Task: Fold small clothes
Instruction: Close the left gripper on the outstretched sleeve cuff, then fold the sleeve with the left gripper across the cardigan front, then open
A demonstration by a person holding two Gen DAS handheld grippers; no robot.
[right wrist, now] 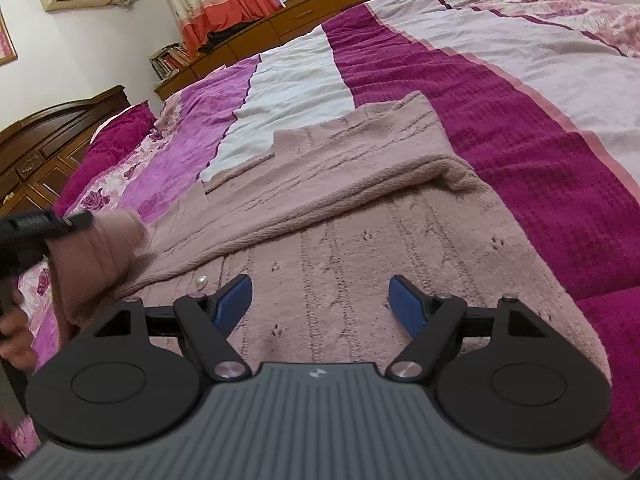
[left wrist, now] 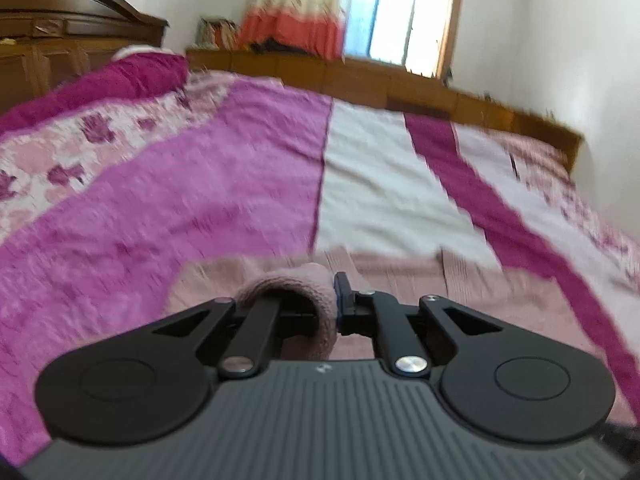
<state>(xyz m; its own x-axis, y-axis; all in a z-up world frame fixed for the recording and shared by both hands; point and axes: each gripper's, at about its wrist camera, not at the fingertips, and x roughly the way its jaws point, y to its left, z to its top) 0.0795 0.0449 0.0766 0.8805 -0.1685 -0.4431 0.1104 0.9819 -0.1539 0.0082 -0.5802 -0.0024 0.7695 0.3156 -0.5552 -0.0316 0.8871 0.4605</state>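
A dusty-pink knitted sweater (right wrist: 332, 208) lies spread on the bed, one part folded over its body. My left gripper (left wrist: 320, 292) is shut on the sweater's sleeve cuff (left wrist: 288, 280), which wraps over the left finger and hides it. In the right wrist view the left gripper (right wrist: 76, 220) holds that cuff (right wrist: 100, 248) lifted at the sweater's left edge. My right gripper (right wrist: 322, 296) is open and empty, its blue pads (right wrist: 406, 304) hovering just over the sweater's near part, by a small button (right wrist: 201, 280).
The bed has a magenta, pink and white striped cover (right wrist: 520, 128). A magenta pillow (left wrist: 120, 76) and wooden headboard (left wrist: 60, 20) are at one end. A wooden ledge (left wrist: 360, 76) with curtain (left wrist: 296, 12) runs along the far side.
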